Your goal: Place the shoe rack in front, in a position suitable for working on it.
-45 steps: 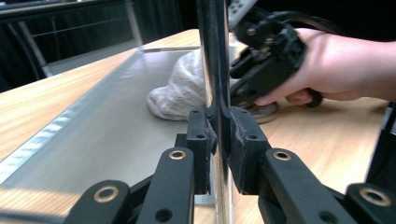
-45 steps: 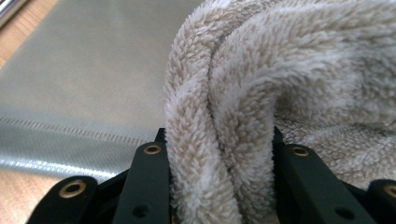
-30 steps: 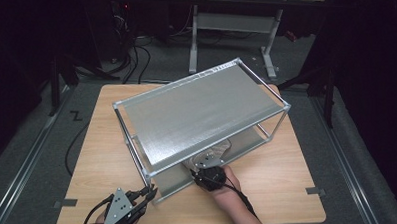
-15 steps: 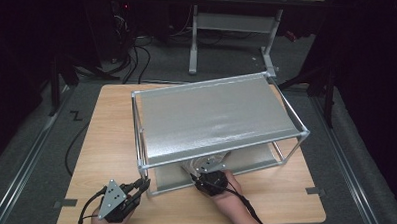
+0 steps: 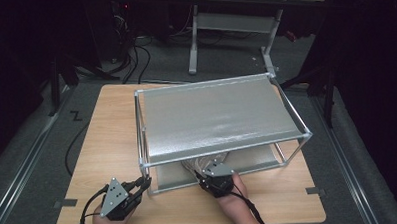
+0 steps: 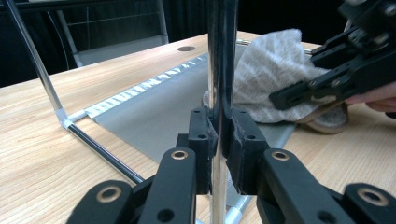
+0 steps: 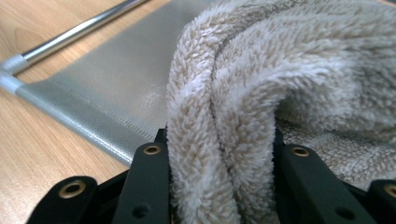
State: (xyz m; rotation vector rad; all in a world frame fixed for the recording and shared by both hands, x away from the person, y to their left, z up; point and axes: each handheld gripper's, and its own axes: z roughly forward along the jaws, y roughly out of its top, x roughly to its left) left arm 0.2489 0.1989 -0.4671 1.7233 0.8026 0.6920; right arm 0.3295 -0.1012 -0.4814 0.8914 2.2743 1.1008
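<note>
the left gripper (image 6: 222,140) has its black jaws pressed tight on the chrome corner post (image 6: 220,60) of a two-tier rack (image 5: 222,120), probably to steady the frame while the other hand works at the lower level. the right gripper (image 7: 219,154) is clamped on a thick fold of beige terry towel (image 7: 289,79), the loops bulging up between the jaws in two rounded ridges. in the high view that gripper (image 5: 215,177) sits at the open front of the rack, with the towel (image 5: 196,164) lying partly on the lower shelf (image 5: 248,163) and partly at its front edge, under the upper shelf (image 5: 214,116). my guess is the towel is either going in or coming out there; the frames don't say which. both shelves are taut grey fabric, slightly shiny, stretched between thin polished metal tubes joined by pale corner fittings. the rack stands on a light wooden table (image 5: 107,135), smooth and faintly grained. the person's hands come in from the near edge.
</note>
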